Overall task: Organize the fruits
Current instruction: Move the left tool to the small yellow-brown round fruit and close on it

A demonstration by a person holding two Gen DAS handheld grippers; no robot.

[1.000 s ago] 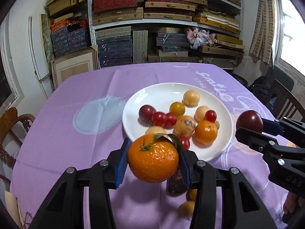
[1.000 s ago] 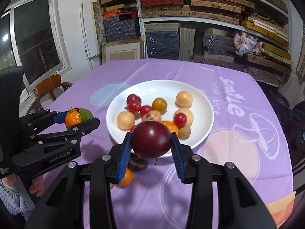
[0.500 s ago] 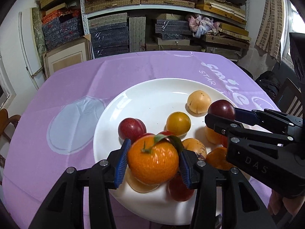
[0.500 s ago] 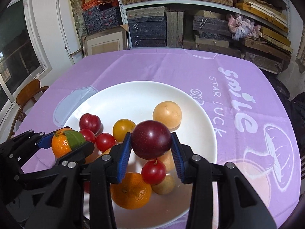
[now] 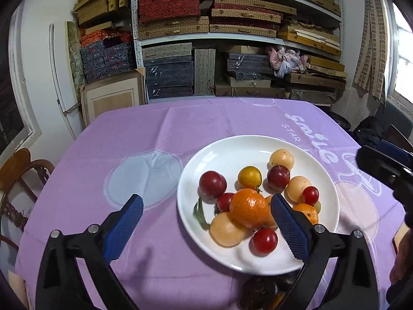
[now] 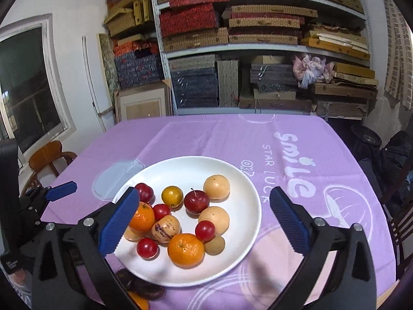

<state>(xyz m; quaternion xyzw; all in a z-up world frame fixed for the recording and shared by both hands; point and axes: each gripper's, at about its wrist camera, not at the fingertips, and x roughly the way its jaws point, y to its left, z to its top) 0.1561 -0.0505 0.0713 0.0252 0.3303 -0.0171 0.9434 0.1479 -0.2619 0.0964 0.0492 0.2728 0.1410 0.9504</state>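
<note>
A white plate [image 5: 232, 149] [image 6: 240, 232] on the purple tablecloth holds several fruits. The orange mandarin [image 5: 249, 208] [image 6: 141, 216] lies on the pile at the plate's near left, its green leaf [image 5: 199, 210] beside it. The dark red plum [image 5: 278, 177] [image 6: 196, 202] sits near the plate's middle. My left gripper [image 5: 206, 228] is open and empty, above the plate's near left edge. My right gripper [image 6: 202, 223] is open and empty, above the plate's near side. Each gripper also shows at the edge of the other's view.
Dark fruits [image 6: 144, 288] and an orange one [image 6: 140, 302] lie on the cloth just in front of the plate. A wooden chair [image 5: 18, 170] stands at the table's left. Shelves of stacked boxes [image 5: 232, 51] fill the back wall.
Both grippers have opened and pulled back. The mandarin left the left gripper and the plum left the right gripper; both now rest on the plate.
</note>
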